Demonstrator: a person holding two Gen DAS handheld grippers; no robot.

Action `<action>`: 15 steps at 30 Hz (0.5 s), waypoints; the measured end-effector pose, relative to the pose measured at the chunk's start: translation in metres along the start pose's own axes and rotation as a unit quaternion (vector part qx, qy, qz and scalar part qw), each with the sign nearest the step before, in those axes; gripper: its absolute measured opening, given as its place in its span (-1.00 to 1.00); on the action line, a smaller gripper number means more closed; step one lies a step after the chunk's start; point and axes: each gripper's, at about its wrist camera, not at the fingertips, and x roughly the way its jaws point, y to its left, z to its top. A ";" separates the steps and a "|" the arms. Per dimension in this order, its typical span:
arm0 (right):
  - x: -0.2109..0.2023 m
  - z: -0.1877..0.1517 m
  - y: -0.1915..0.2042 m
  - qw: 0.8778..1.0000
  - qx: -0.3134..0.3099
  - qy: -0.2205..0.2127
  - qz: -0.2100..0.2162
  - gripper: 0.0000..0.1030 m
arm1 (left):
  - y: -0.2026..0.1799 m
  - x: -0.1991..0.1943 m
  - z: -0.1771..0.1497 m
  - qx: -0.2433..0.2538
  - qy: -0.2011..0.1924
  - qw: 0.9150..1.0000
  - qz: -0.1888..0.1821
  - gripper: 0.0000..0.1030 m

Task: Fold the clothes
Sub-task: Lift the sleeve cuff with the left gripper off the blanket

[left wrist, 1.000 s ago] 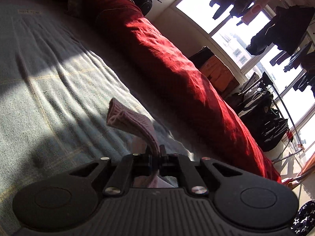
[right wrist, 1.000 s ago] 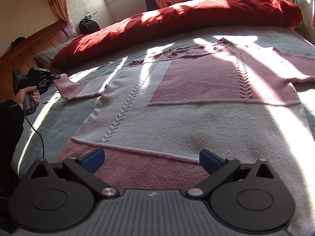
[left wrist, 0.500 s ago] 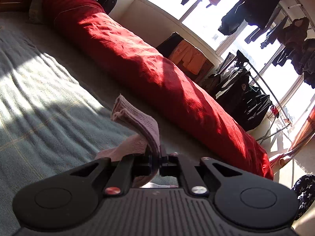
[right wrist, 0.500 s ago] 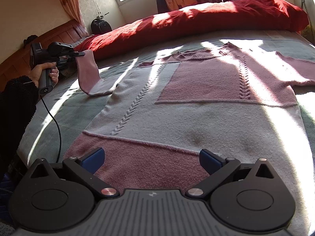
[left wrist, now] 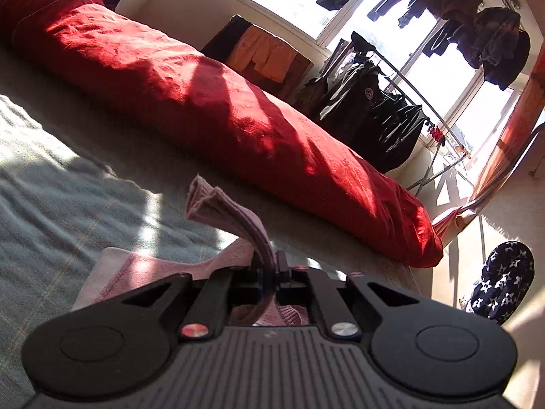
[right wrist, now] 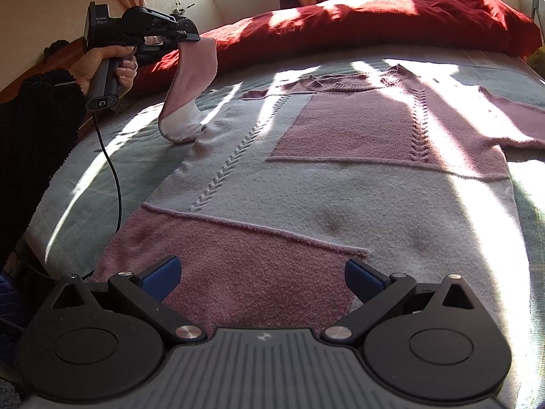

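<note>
A pink and pale grey knitted sweater (right wrist: 340,177) lies flat on the bed. In the right wrist view my left gripper (right wrist: 194,36) is shut on the cuff of the sweater's left sleeve (right wrist: 196,78) and holds it up above the bed, the sleeve hanging down in a curve. The left wrist view shows the pink cuff (left wrist: 221,211) sticking up out of that shut gripper (left wrist: 272,269). My right gripper (right wrist: 260,277) stands open just above the pink hem at the near edge, with nothing gripped between its blue pads (right wrist: 160,274).
A long red duvet roll (right wrist: 357,24) lies along the bed's far side. A hand (right wrist: 105,64) and dark sleeve hold the left gripper; its cable (right wrist: 115,177) hangs over the bed's left edge. A clothes rack (left wrist: 374,109) and hanging garments stand by the window.
The left gripper has risen and swung in over the bed with the sleeve cuff, lifting the sleeve off the blanket. The right gripper has stayed where it was, still open.
</note>
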 end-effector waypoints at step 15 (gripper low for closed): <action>0.003 0.004 0.001 0.998 -0.020 0.050 -0.015 1.00 | -0.075 0.031 -0.027 0.042 0.041 0.997 -0.041 -0.92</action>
